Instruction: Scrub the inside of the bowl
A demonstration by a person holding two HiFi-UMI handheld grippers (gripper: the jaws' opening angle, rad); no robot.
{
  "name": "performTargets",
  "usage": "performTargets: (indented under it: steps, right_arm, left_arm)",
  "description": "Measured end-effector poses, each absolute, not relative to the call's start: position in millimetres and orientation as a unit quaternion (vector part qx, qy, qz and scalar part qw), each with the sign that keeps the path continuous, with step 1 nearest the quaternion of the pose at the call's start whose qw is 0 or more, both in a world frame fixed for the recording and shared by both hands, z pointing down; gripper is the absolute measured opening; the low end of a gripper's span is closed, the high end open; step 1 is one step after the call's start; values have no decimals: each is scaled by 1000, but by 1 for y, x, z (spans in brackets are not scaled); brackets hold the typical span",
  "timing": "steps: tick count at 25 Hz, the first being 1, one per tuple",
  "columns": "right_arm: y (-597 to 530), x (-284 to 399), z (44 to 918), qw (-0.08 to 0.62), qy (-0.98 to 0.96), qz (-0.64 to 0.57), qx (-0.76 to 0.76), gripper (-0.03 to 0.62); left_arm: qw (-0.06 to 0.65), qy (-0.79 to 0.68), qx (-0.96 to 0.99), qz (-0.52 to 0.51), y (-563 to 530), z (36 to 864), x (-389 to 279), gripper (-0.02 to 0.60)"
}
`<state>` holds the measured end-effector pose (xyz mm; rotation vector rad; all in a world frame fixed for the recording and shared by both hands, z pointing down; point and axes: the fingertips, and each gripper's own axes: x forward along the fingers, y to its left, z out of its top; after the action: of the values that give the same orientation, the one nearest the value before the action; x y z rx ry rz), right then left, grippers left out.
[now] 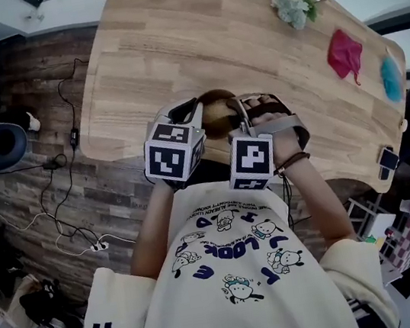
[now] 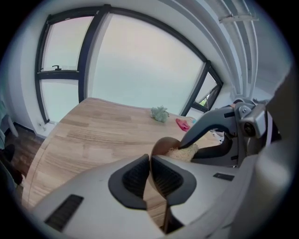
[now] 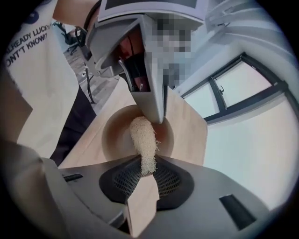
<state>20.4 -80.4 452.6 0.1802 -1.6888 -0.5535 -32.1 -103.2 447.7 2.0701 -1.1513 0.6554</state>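
**Step in hand: scrubbing.** The left hand-held gripper (image 2: pixel 150 173) clamps the rim of the bowl (image 1: pixel 217 111) at the near edge of the counter (image 1: pixel 193 38). The right hand-held gripper (image 3: pixel 144 173), closed on a loofah (image 3: pixel 142 137), holds its tip inside the bowl, apparently touching. The next move likely calls for circling the inner wall.

Left claw (image 2: pixel 149 173) pinched on the bowl (image 2: pixel 164 145) rim, right claw (image 3: pixel 142 179) clamping a scrubber (image 3: pixel 142 140), both tilted downward, close side by side
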Motion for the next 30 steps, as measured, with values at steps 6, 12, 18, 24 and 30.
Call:
performTargets:
  steps: [6,12,18,24,30]
  right_arm:
    - [-90,5,436,588,-705,-389,80,78]
    - [-85,-11,420,526,-663,-529,59,81]
    - [-92,-8,423,532,-686,-489,77,81]
    - [-101,11,438,577,-700,-411,96,75]
    - [-88,24,458,608,-736,-283,90,75]
  left_arm:
    - [339,-418,801,264,-99,451,-25,44]
    - [333,-400,808,276,-99,448,-25,43]
    - [325,-409,808,273,-102,446,-27,43]
    - [329,-432,806,236,-109,437,-30,46]
    - [331,-435,805,229,-108,438,-28,51]
